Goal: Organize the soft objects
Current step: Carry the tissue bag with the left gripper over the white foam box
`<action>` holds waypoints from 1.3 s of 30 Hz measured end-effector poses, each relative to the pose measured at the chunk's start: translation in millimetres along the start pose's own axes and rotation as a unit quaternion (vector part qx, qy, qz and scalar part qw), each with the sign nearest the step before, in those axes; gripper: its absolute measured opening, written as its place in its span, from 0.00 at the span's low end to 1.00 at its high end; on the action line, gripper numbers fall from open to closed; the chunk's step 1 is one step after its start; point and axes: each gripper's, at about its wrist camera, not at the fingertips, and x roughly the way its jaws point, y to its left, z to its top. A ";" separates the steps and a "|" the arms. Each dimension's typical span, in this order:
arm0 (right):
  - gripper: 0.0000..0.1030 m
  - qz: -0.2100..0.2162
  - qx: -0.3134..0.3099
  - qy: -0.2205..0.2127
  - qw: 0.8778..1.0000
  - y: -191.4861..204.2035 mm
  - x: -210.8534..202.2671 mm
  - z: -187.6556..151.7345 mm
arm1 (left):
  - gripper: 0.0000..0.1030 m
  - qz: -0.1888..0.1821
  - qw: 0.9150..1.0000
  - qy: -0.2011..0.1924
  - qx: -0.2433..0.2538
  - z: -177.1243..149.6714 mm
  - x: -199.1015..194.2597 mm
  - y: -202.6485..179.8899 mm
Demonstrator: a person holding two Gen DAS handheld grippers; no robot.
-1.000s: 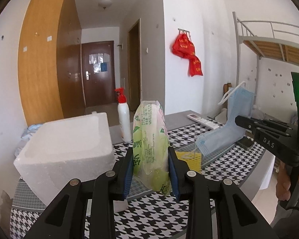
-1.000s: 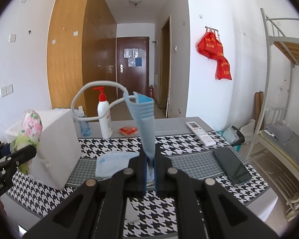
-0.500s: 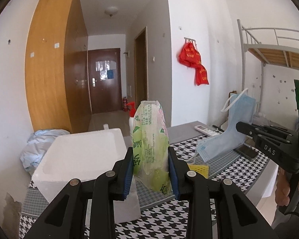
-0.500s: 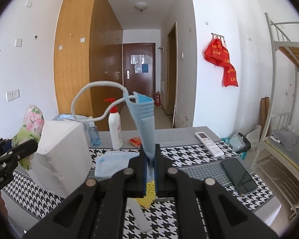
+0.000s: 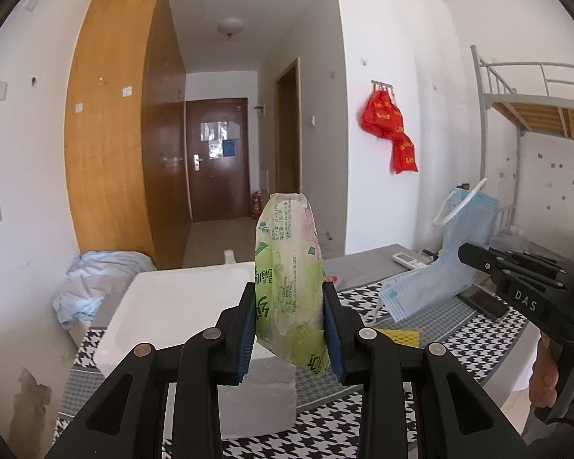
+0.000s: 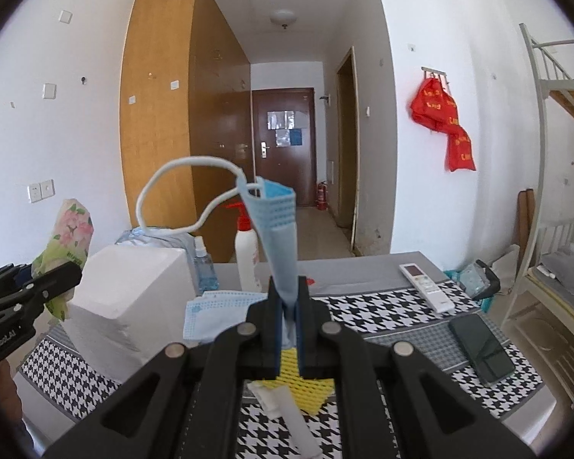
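Note:
My left gripper (image 5: 289,329) is shut on a green flowered tissue pack (image 5: 289,267) and holds it upright above the white foam box (image 5: 180,306). It also shows in the right wrist view (image 6: 67,244). My right gripper (image 6: 289,306) is shut on a blue face mask (image 6: 277,237), held upright above the table with its ear loop (image 6: 172,191) arching left. The mask also shows in the left wrist view (image 5: 451,267). A second blue mask (image 6: 214,313) lies on the houndstooth tablecloth (image 6: 382,313) beside the foam box (image 6: 126,298).
On the table lie a yellow mesh pad (image 6: 298,382), a white tube (image 6: 291,417), a remote (image 6: 424,287) and a phone (image 6: 480,348). A pump bottle (image 6: 247,252) and a small blue bottle (image 6: 203,264) stand behind the box. Crumpled blue cloth (image 5: 92,279) lies at the left.
Both grippers have risen with their loads, so the table sits lower in both views. The left gripper now sits over the foam box. Both grips are unchanged.

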 end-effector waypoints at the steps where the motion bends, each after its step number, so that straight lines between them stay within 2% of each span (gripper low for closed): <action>1: 0.08 0.003 0.000 0.000 1.000 1.1 -0.3 0.0 | 0.33 0.003 1.000 0.000 -0.001 0.3 -0.8 0.9; 12: 0.08 0.029 -0.002 -0.004 1.000 15.1 3.4 6.7 | 0.33 0.039 0.999 -0.002 -0.012 5.5 -4.6 14.7; 22: 0.08 0.051 -0.008 -0.005 0.999 31.8 8.7 11.2 | 0.33 0.066 0.997 0.013 -0.028 8.8 2.1 32.5; 39: 0.08 0.071 -0.013 0.003 0.997 43.6 34.8 20.2 | 0.33 0.078 0.994 0.060 -0.056 10.8 38.3 61.4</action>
